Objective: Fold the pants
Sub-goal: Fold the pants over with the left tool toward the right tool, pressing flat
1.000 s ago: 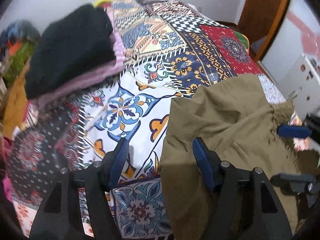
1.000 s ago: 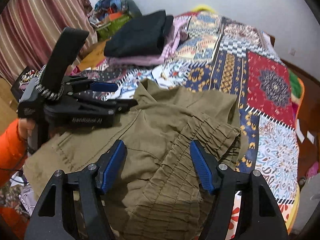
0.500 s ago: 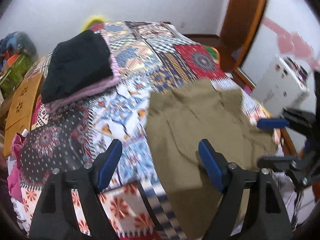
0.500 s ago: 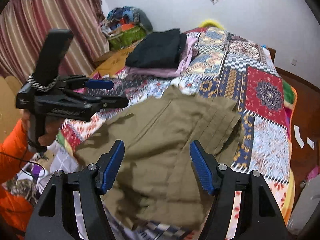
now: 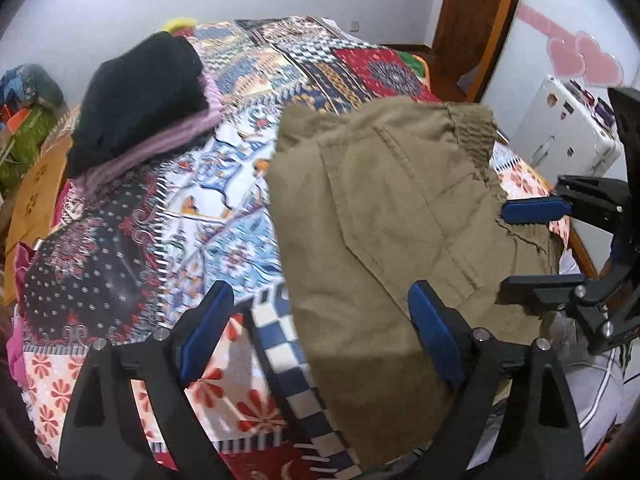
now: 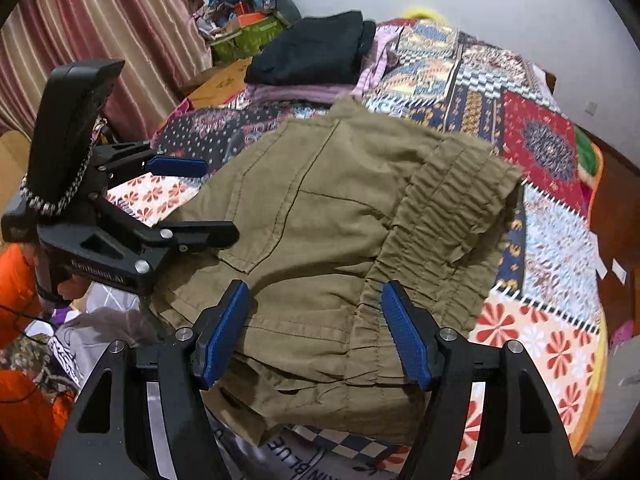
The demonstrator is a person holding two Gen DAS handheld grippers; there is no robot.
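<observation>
Patchwork cotton in reds, blues and whites covers the bed (image 5: pixel 224 216), the largest thing we see. On its near half lie the olive pants (image 6: pixel 340 240), folded into a thick bundle with the gathered waistband at the right in the right wrist view and one edge hanging over the bed's near side. Farther back on the bed we find a stack of folded clothes (image 5: pixel 140 100), black on top of pink-purple. Beyond the bed's corner a green container (image 6: pixel 248 38) holds mixed colourful items that we cannot identify. Our left gripper (image 5: pixel 316 332) has just been opening its jaws; they stand spread above the pants' left edge, gripping nothing. Our right gripper (image 6: pixel 316 332) hovers with jaws spread over the waistband, not pinching the cloth
</observation>
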